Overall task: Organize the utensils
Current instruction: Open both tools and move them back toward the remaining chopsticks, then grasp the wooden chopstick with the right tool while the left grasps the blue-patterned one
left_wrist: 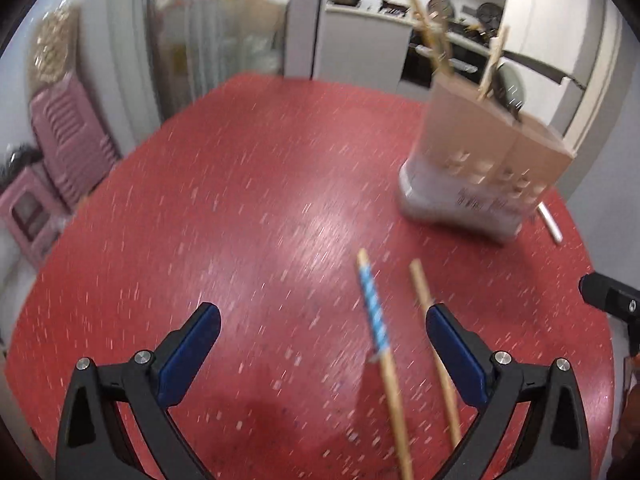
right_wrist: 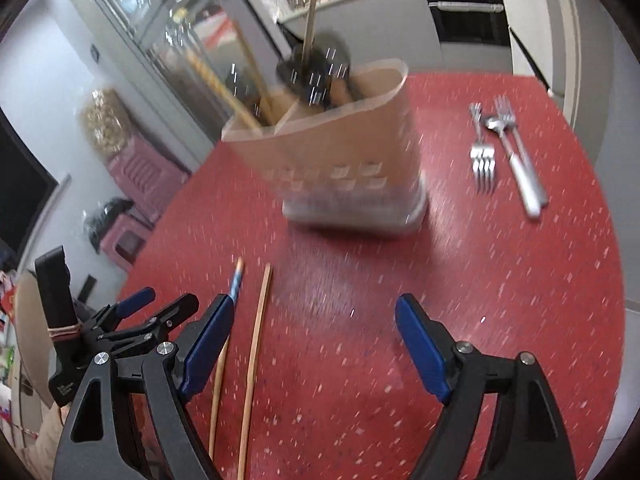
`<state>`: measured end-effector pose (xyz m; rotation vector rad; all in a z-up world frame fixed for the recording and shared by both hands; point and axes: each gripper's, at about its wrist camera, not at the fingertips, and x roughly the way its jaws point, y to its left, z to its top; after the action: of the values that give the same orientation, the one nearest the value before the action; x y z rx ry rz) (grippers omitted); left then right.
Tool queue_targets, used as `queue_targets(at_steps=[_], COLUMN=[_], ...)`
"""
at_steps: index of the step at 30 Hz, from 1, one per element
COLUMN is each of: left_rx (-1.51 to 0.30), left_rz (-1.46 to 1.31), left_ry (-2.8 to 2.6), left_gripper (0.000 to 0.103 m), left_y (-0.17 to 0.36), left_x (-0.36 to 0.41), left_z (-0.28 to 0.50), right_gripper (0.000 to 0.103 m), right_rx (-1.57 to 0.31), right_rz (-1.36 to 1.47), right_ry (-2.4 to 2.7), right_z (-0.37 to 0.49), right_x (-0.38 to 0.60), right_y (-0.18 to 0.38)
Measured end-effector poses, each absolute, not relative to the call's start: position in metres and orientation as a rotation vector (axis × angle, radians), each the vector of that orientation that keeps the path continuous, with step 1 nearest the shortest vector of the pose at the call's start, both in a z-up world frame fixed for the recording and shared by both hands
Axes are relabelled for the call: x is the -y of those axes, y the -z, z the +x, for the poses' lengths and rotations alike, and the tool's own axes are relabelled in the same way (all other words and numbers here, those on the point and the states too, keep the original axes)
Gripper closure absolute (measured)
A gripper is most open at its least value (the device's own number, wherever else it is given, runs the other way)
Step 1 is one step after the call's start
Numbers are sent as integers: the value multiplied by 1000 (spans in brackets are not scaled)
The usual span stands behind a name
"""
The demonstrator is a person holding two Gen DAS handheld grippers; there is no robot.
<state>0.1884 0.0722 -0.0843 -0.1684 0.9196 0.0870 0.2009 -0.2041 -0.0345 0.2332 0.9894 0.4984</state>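
Both sets of jaws stand wide and hold nothing: the left gripper [left_wrist: 323, 330] and the right gripper [right_wrist: 314, 326] hover over the red desk [left_wrist: 240, 184].

Working left to right, you have two chopsticks lying side by side on the desk — the blue-striped chopstick [left_wrist: 378, 334] and the plain chopstick [left_wrist: 434, 344]. Their long axes run away from you, roughly along the fingers. In the left wrist view the striped one lies between the left jaws, toward their right side, and the plain one passes just beside the right finger. In the right wrist view both sit at the left finger's edge, outside the gap. Judged from this, the left gripper is the nearer.

Beyond the chopsticks stands the utensil holder [right_wrist: 340, 160], already carrying several handles. To its right lie the forks [right_wrist: 482, 152] and a spoon [right_wrist: 516, 160], well apart from both grippers. Nothing blocks the path between chopsticks and holder.
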Motion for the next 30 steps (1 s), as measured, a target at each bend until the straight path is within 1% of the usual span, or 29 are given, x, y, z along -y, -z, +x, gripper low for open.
queue_targets(at_steps=[4, 10, 16, 22, 24, 26, 30], left_rx=[-964, -957, -955, -949, -951, -955, -967], left_rz=[-166, -165, -168, -197, -207, -213, -244], left_ry=[-123, -148, -183, -214, -225, -234, -228], left_gripper=[0, 0, 0, 0, 0, 0, 0], left_y=[98, 97, 96, 95, 96, 95, 96], left_x=[-79, -90, -98, -113, -118, -121, -125], left_z=[179, 171, 164, 162, 164, 165, 172], right_gripper=[18, 21, 33, 40, 44, 52, 57], right_rx=[-1053, -1121, -1186, -1195, -1199, -1210, -1201], right_rz=[196, 102, 41, -59, -87, -110, -163], right_ry=[-507, -513, -483, -447, -435, -418, -400], right_z=[195, 194, 201, 201, 200, 200, 195], right_x=[182, 145, 113, 89, 82, 78, 71], right_y=[50, 60, 70, 77, 80, 86, 92])
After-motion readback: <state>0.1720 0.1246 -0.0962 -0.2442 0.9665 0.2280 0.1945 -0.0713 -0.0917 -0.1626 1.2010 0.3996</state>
